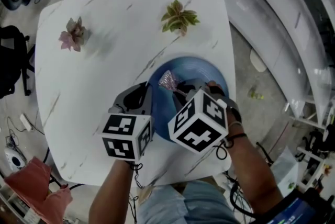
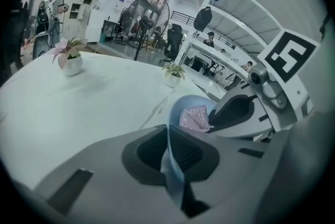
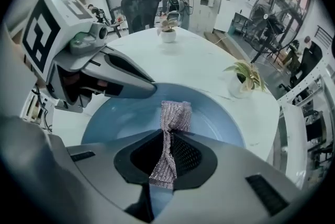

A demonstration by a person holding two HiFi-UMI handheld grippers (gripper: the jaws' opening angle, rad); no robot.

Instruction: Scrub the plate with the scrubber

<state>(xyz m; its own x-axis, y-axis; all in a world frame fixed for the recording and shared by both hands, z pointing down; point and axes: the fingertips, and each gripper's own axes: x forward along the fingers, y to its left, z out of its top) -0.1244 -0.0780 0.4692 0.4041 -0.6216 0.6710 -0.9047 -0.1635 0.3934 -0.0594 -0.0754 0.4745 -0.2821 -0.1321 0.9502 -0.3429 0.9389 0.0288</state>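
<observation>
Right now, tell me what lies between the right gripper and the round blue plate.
The glittery pink mesh scrubber: the right gripper clamps it, its free end over the blue plate; the right gripper view shows this.

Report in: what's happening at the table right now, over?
Left hand-held gripper shut on plate rim. Right hand-held gripper shut on scrubber, its free end over the plate. Two potted plants stand well clear; nothing in the way.
</observation>
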